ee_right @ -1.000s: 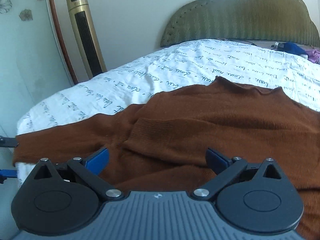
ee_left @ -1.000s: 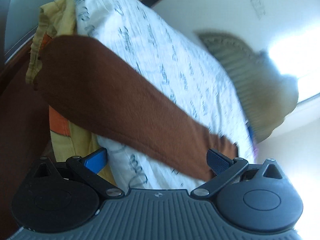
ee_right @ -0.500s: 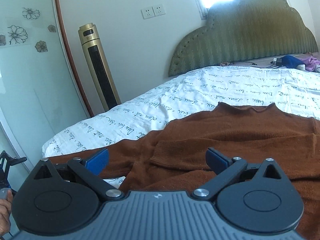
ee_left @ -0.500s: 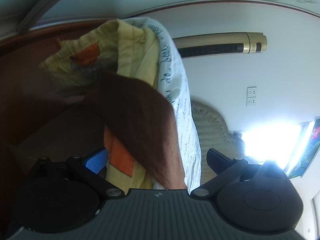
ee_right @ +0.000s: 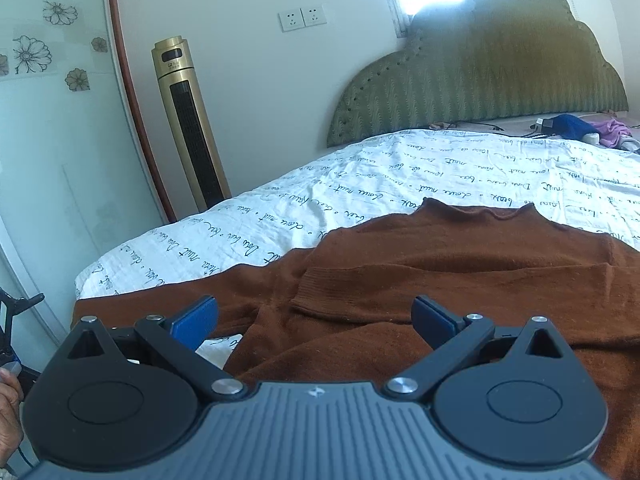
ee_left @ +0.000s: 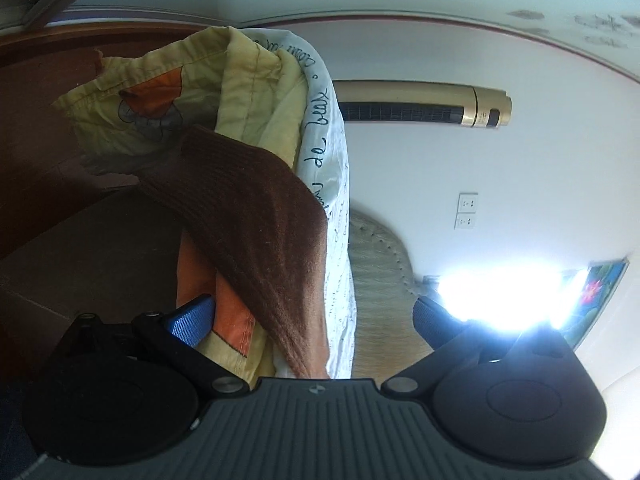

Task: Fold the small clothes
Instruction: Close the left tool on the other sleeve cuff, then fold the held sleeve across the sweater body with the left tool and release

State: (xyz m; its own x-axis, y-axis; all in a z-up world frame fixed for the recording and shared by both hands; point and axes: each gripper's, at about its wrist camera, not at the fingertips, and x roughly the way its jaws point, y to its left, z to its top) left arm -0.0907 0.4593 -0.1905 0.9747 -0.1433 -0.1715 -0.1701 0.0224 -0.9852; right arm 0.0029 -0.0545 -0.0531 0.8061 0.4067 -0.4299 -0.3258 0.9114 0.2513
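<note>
A brown knit sweater (ee_right: 460, 264) lies flat on the bed, collar toward the headboard, one sleeve folded across its body and the other stretched left to the bed's edge. My right gripper (ee_right: 314, 318) is open and empty, hovering just above the sweater's lower part. In the left wrist view, which is rolled sideways, the sleeve (ee_left: 256, 216) hangs over the bed's corner. My left gripper (ee_left: 312, 316) is open and empty, with the sleeve lying between its blue pads without being pinched.
The bed has a white sheet with script print (ee_right: 360, 200) over a yellow and orange quilt (ee_left: 168, 92). A gold tower fan (ee_right: 188, 120) stands by the wall left of the green headboard (ee_right: 480, 80). Blue and purple items (ee_right: 580, 128) lie near the headboard.
The left gripper has rolled sideways and dropped to the bed's corner beside the hanging sleeve. The right gripper has tilted up and pulled back slightly; the sweater has not moved.
</note>
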